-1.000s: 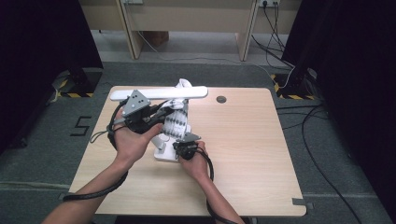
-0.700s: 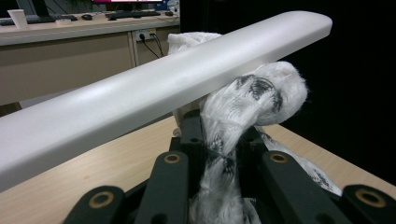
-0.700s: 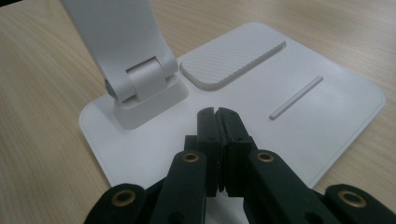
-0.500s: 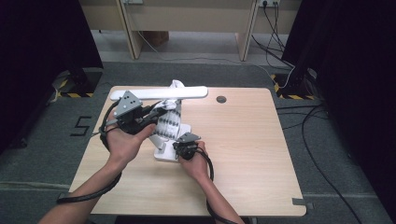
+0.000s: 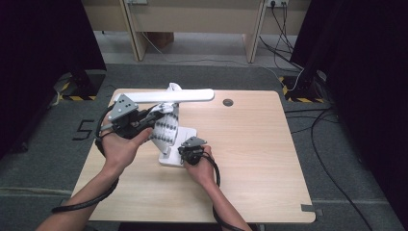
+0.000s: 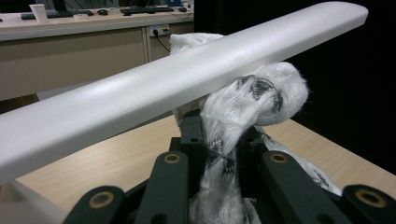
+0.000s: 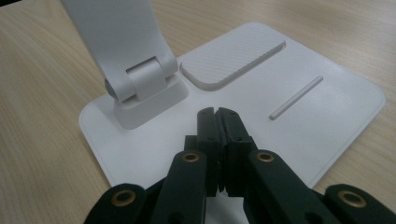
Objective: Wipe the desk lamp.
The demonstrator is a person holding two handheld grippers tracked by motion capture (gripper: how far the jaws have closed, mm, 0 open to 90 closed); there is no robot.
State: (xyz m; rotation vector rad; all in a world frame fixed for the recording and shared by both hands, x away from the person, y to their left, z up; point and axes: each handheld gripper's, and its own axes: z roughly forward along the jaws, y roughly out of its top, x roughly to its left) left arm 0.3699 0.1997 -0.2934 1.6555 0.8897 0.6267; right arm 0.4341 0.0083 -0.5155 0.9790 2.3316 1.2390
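Observation:
A white desk lamp stands on the table, with a long head bar above a flat base. My left gripper is shut on a white cloth with black marks. The bunched cloth presses against the underside of the bar. My right gripper is shut with nothing between its jaws. Its tips rest on the base just in front of the hinged arm foot.
The wooden table has a round cable hole behind the lamp, and its right half is bare. A beige desk stands beyond on the grey floor, with cables running at the right.
My left hand has slid a little to the left along the lamp bar with the cloth. The right hand has stayed on the base.

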